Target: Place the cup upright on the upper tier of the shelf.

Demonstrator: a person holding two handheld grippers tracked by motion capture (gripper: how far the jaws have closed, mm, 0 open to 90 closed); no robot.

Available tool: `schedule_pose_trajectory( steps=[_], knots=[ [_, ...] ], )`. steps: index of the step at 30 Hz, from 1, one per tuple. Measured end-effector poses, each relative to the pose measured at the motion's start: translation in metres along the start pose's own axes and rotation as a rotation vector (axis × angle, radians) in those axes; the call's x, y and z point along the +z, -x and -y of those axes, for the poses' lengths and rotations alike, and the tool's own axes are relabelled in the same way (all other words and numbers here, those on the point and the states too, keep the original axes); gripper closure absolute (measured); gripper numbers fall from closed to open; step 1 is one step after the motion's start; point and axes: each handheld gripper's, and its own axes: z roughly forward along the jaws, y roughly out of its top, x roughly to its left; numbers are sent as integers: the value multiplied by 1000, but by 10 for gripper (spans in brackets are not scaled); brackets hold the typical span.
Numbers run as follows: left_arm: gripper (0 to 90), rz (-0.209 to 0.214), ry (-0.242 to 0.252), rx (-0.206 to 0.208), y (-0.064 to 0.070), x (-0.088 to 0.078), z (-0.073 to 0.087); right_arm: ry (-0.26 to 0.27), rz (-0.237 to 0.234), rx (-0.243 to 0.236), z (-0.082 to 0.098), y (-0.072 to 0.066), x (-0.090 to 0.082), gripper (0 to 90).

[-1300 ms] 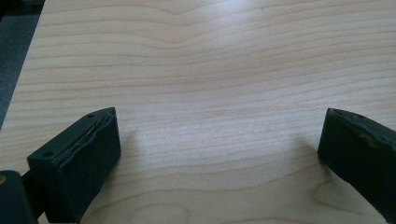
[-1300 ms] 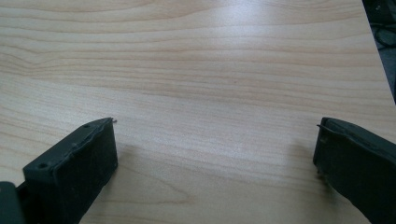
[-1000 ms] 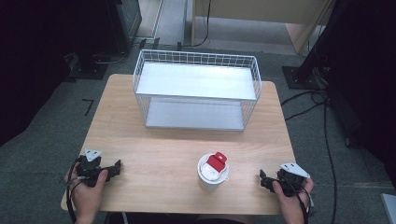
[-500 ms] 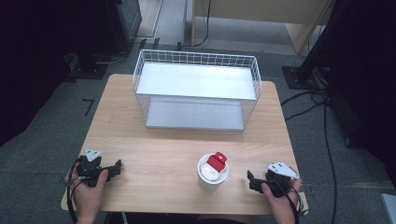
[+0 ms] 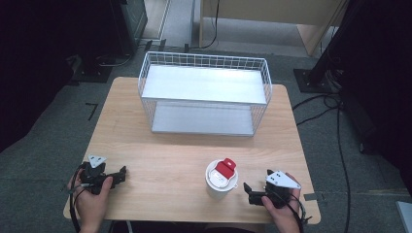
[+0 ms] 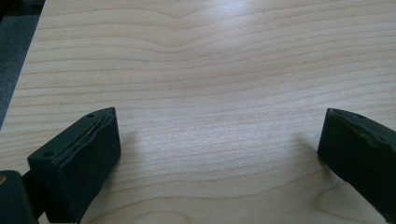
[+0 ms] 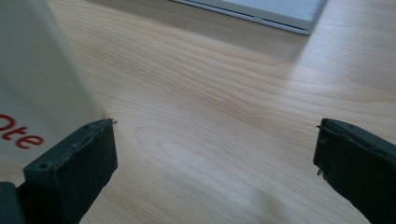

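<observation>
White cup (image 5: 221,178) stands ungrasped on the bench (image 5: 165,160) as the wide-open right gripper (image 5: 250,193) nears it; next, straddle its wall.

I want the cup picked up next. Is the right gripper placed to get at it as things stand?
Probably yes. The right gripper sits just beside the cup with its jaws wide open and only bare table between them; the cup is off-centre in the right gripper view.

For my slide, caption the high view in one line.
Right gripper open beside a white cup with a red-tabbed lid; left gripper rests open, wire basket behind.
</observation>
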Motion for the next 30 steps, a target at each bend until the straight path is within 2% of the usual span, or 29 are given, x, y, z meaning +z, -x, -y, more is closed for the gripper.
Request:
schedule_pose_trajectory(
  steps=[3, 4, 5, 6, 10, 17, 22, 30],
  knots=[
    [0, 0, 0, 0, 0, 0, 0, 6, -28, -8, -1, -4, 1, 0],
    [0, 0, 0, 0, 0, 0, 0, 9, -68, -17, -1, -7, 3, 0],
    [0, 0, 0, 0, 0, 0, 0, 9, -68, -17, -1, -7, 3, 0],
    [0, 0, 0, 1, 0, 0, 0, 9, -98, -26, -1, -11, 4, 0],
    [0, 0, 0, 0, 0, 0, 0, 16, -125, -45, -1, -14, 5, 0],
    [0, 0, 0, 0, 0, 0, 0, 30, -173, -47, -3, -23, 5, 0],
    [0, 0, 0, 0, 0, 0, 0, 38, -203, -77, -4, -28, 6, 0],
    [0, 0, 0, 0, 0, 0, 0, 56, -285, -81, -5, -31, 4, 0]
  ],
)
